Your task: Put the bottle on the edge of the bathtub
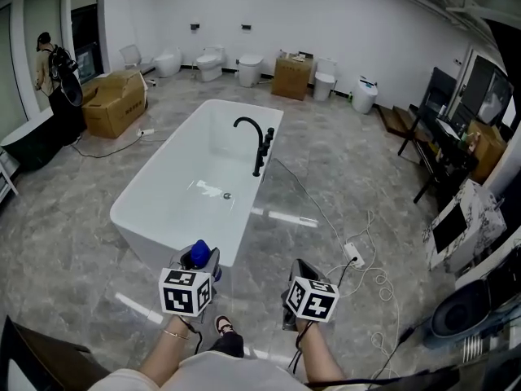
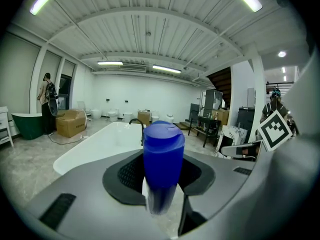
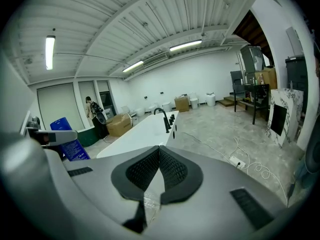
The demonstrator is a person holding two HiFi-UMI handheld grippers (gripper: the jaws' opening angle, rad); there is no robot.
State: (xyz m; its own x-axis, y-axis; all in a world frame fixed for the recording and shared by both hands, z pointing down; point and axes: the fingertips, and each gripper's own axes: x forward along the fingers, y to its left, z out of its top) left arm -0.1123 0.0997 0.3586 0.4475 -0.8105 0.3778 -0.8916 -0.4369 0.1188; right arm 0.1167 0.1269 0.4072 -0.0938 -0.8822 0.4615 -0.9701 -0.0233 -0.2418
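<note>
The left hand-held gripper (image 1: 195, 265) has the blue bottle (image 1: 199, 252) clamped upright between its jaws, low in the centre of the head view, just below the near end of the white bathtub (image 1: 155, 239) and not on its rim. The right hand-held gripper (image 1: 303, 274) hangs beside it to the right, over the grey floor (image 1: 342, 186), its jaws pressed together on nothing. The tub runs up the middle of the frame, with a black faucet (image 1: 252, 141) on its right edge.
</note>
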